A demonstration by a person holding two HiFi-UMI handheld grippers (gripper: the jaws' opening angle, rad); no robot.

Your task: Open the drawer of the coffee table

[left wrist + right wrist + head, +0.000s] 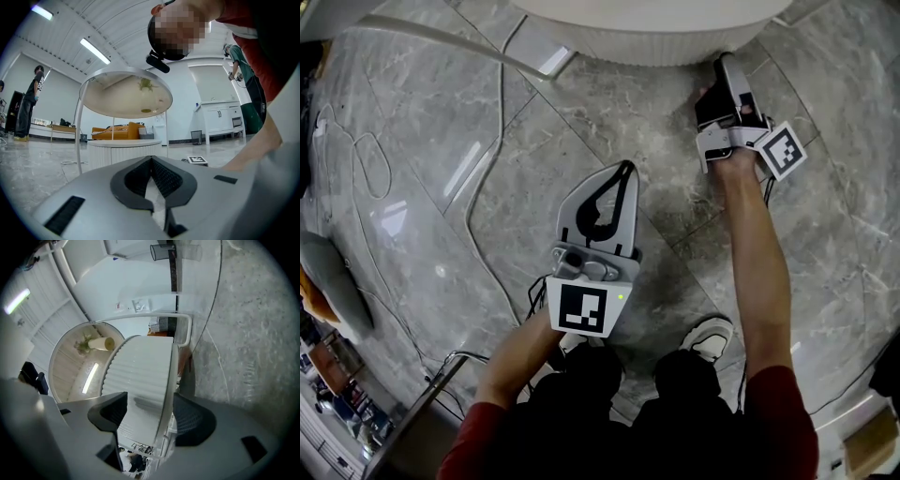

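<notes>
**A:** How do the jaws of the grey right gripper [150, 400] stand?

**B:** Wide apart. The ribbed side of the white, round coffee table [140, 376] fills the gap between them, close up. The black ridged pads [190, 420] press on nothing that I can see.

**A:** And the drawer?

**B:** I cannot pick out its seam or handle among the ribs, so I cannot tell whether it is in or out. In the head view that gripper's tip sits right at the table's edge. It is low over the grey marble-tiled floor [441, 187], at the end of a bare forearm [759, 253].

**A:** The grey left gripper [151, 159]?

**B:** Its jaws are closed, tip against tip, with nothing between them. It points level towards the table from well back, close to the person's knees.

**A:** What lies further out?

**B:** Over the ribbed drum hangs a round beige upper tier [124, 96] on thin white legs. A thin white cable [501, 94] trails over the floor to the left of the left gripper. A white shoe [708, 337] shows between the two arms. Far behind the table are an orange sofa [117, 131] and, at the left, a standing person in dark clothes [33, 101].
</notes>
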